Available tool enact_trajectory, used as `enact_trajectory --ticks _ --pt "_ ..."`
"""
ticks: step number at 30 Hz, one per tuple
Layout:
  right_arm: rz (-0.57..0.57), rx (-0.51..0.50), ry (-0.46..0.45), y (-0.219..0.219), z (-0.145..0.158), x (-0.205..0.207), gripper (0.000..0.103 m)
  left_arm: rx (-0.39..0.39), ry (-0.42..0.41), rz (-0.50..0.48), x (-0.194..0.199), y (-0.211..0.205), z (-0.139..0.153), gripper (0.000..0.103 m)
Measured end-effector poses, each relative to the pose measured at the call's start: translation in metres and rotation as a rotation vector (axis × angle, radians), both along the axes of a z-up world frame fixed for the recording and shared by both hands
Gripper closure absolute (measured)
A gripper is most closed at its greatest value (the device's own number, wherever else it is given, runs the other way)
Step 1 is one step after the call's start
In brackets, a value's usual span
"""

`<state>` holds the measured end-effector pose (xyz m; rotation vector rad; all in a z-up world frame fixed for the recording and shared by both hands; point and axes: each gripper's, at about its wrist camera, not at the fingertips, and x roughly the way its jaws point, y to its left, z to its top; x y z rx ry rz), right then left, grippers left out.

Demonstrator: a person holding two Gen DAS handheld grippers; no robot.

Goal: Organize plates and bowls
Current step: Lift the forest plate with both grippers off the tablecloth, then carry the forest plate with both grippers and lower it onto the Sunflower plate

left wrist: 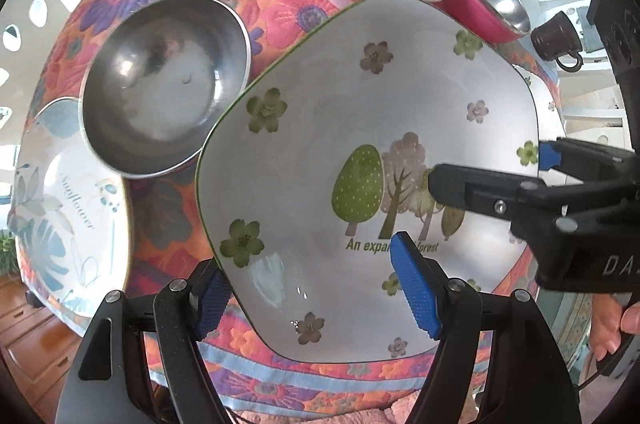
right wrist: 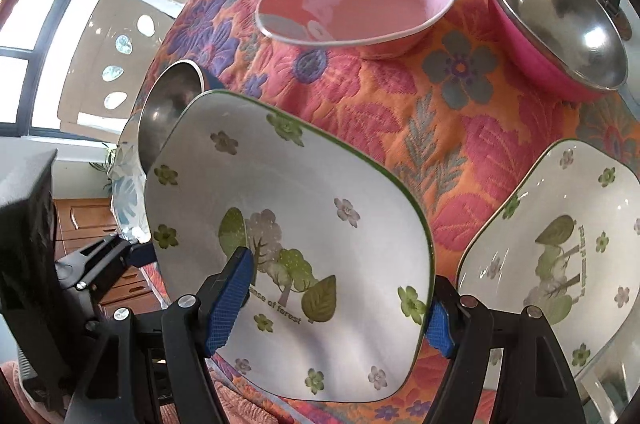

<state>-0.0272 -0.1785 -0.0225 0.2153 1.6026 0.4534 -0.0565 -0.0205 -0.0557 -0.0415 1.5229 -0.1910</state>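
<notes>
Floral cloth (right wrist: 400,112) spread ahead under everything. Dark-framed windows (right wrist: 36,36) far left, daylight pouring in. Pale chair backs (right wrist: 120,44) with oval cutouts beyond the cloth. Wooden drawers (right wrist: 84,216) low at left.

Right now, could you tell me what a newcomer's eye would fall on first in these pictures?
The big white forest plate fills the middle, with the left gripper and right gripper each straddling an edge of it. Under it lies a loud orange floral cloth. Behind stand a pink bowl and a pink-sided steel bowl; a second forest plate sits to the right.
</notes>
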Motion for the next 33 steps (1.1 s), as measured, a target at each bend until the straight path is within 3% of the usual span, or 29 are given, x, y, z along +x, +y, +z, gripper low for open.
enact_trajectory --ticks 17,33 --pt "-0.176 0.000 -0.040 0.033 0.040 -0.026 0.028 -0.059 -0.023 -0.151 -0.014 0.057 0.032 0.031" --pt "-0.195 -0.030 -0.081 0.156 0.069 -0.017 0.028 -0.092 -0.067 -0.131 0.000 0.167 0.048 0.031"
